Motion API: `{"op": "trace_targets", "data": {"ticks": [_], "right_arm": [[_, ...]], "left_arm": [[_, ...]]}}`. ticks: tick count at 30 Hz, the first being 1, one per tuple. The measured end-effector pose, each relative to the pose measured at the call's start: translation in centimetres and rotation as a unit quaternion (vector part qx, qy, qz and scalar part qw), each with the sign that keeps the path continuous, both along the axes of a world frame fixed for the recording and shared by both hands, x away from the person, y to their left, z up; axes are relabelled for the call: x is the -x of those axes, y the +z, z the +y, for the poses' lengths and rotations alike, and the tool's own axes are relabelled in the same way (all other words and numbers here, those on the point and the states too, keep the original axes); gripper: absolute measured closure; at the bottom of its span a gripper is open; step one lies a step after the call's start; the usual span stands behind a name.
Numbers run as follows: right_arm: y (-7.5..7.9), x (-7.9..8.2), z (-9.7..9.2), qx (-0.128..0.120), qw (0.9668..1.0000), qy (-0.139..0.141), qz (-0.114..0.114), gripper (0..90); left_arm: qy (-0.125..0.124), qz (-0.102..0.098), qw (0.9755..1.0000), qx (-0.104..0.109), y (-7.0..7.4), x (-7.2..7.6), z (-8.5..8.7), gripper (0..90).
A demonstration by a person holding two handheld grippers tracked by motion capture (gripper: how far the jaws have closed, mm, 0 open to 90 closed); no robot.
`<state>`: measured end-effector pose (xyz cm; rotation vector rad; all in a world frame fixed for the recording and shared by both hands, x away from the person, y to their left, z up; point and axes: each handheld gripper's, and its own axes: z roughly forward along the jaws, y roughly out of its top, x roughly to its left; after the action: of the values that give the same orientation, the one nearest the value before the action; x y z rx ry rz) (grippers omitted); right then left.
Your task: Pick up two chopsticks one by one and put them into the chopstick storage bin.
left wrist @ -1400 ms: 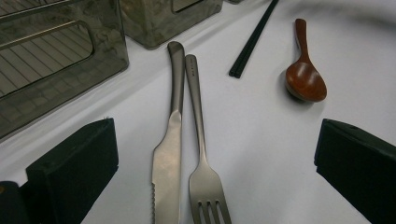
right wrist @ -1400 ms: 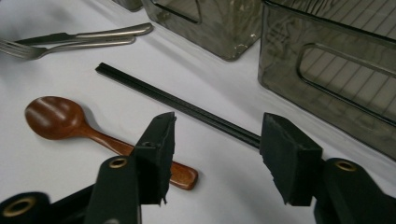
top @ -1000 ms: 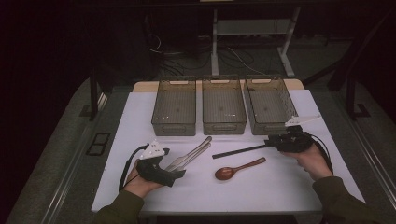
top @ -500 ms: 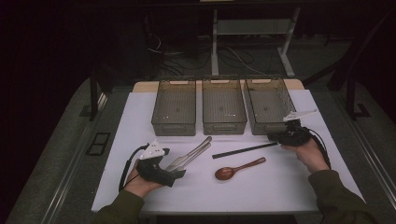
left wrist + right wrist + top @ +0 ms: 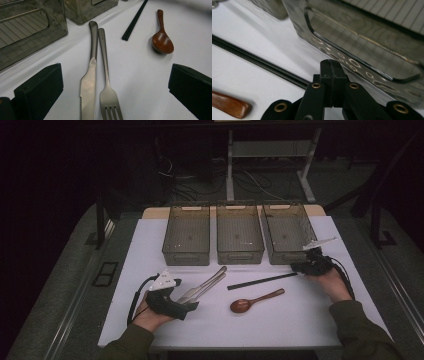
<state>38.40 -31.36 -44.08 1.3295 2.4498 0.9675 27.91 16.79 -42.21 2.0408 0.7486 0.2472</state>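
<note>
While your right claw [image 5: 300,269] sits clenched at the far end of the pair of thin black chopsticks [image 5: 262,281], just in front of the right-hand smoky see-through plastic bin [image 5: 287,232] on the white-covered bench [image 5: 280,325], its own view shows the two pads pressed flat together, with the chopsticks running up to them but whether they are pinched there you cannot tell. Your left claw [image 5: 115,87] stands released and wide, the steel serrated table knife [image 5: 89,82] and steel four-tined fork [image 5: 107,82] lying side by side between its jaws. That view alone shows faint stamped lettering on the fork's handle, too small to read, and the glossy brown wooden spoon [image 5: 162,41] close beside the chopsticks' near tips.
</note>
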Motion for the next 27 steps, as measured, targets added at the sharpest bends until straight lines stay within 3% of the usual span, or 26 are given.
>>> {"op": "trace_targets", "data": {"ticks": [27], "right_arm": [[0.0, 1.0, -0.6, 0.019, 0.9993, 0.015, 0.028, 89.9]], "left_arm": [[-0.002, 0.001, 1.0, 0.001, 0.0, 0.1, 0.0, 0.0]]}}
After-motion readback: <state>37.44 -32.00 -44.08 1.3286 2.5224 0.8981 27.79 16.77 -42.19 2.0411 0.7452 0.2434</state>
